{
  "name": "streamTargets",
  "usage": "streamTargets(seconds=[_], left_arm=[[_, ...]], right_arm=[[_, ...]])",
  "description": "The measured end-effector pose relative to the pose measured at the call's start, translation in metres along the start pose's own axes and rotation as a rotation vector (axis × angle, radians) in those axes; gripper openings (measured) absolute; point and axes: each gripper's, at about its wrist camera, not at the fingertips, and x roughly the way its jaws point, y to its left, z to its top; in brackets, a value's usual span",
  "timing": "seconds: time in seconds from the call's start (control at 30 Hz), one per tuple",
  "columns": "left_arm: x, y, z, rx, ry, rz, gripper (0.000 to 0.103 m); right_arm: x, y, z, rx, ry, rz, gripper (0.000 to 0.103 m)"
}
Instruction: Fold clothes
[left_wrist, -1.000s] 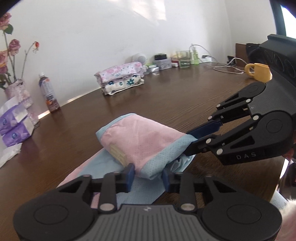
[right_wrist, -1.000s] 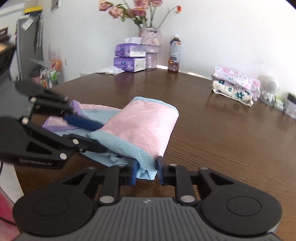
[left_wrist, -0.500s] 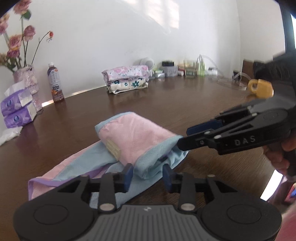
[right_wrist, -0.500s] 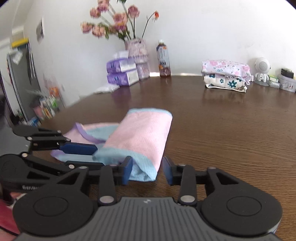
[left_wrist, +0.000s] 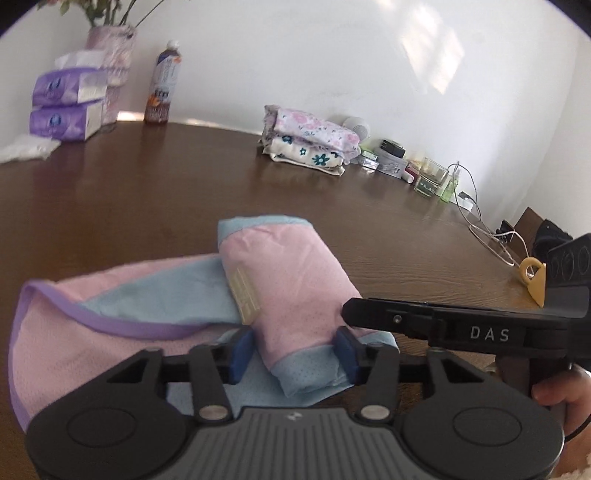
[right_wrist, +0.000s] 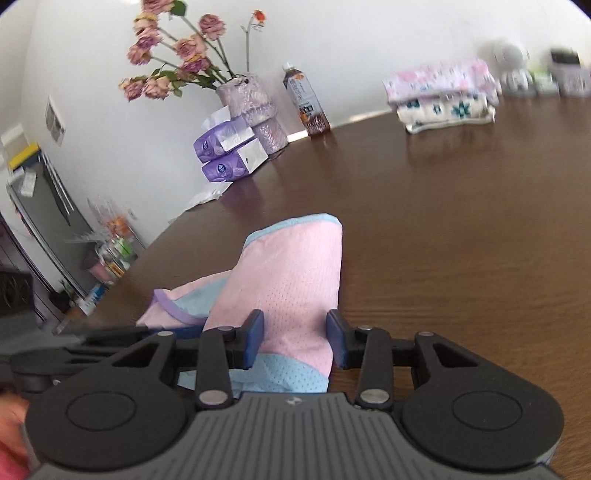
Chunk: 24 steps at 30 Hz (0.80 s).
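A pink mesh garment (left_wrist: 288, 288) with light blue and purple trim lies on the brown table (left_wrist: 147, 192). One part is folded into a thick roll over the flat part (left_wrist: 92, 332). My left gripper (left_wrist: 294, 352) is open, and the roll's near blue hem lies between its fingers. My right gripper (right_wrist: 295, 341) is open too, straddling the same roll (right_wrist: 295, 273) from the other side. In the left wrist view the right gripper (left_wrist: 354, 317) shows edge-on at the right, held by a hand (left_wrist: 561, 391).
A stack of folded floral clothes (left_wrist: 310, 144) sits at the far edge by the wall. Tissue packs (right_wrist: 229, 151), a flower vase (right_wrist: 255, 110) and a bottle (right_wrist: 306, 103) stand at the back. Jars (left_wrist: 428, 181), cables (left_wrist: 480, 221) and a yellow mug (left_wrist: 533, 280) lie to the right.
Both grippers have let go of the roll's near hem and their fingers have spread wider. Both cameras have swung, and the roll now lies flat on the table.
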Motion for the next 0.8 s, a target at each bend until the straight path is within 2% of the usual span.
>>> streamTargets(seconds=[0.1,0.17,0.23,0.3,0.4,0.5,0.57,0.6,0.67,0.7,0.8], left_arm=[[-0.003,0.003,0.000,-0.022,-0.004,-0.027,0.038],[-0.007,0.007,0.006,-0.043,-0.031,-0.032,0.045],[-0.010,0.010,0.016,-0.057,-0.073,-0.013,0.051],[-0.008,0.013,0.027,-0.065,-0.102,0.006,0.052],[0.007,0.019,0.040,-0.088,-0.088,0.026,0.052],[0.023,0.029,0.043,-0.159,-0.037,0.007,0.049],[0.030,0.033,0.041,-0.185,-0.019,-0.018,0.039],[0.032,0.035,0.040,-0.190,-0.016,-0.024,0.031],[0.032,0.036,0.038,-0.199,-0.019,-0.032,0.031],[0.029,0.037,0.037,-0.204,-0.027,-0.034,0.031],[0.018,0.039,0.034,-0.197,-0.054,-0.040,0.047]], right_arm=[[-0.004,-0.003,0.004,0.015,-0.012,0.019,0.033],[-0.005,-0.007,0.012,0.034,-0.032,0.026,0.041],[-0.005,-0.010,0.021,0.050,-0.053,0.019,0.042],[0.003,-0.011,0.030,0.057,-0.061,0.000,0.042],[0.018,-0.013,0.041,0.075,-0.049,-0.013,0.042],[0.032,-0.014,0.043,0.082,-0.028,-0.034,0.042],[0.039,-0.014,0.041,0.086,-0.015,-0.033,0.042],[0.041,-0.015,0.040,0.088,-0.007,-0.029,0.041],[0.043,-0.015,0.038,0.095,0.004,-0.021,0.039],[0.042,-0.015,0.037,0.104,0.001,-0.016,0.039],[0.030,-0.018,0.033,0.137,-0.015,0.014,0.047]])
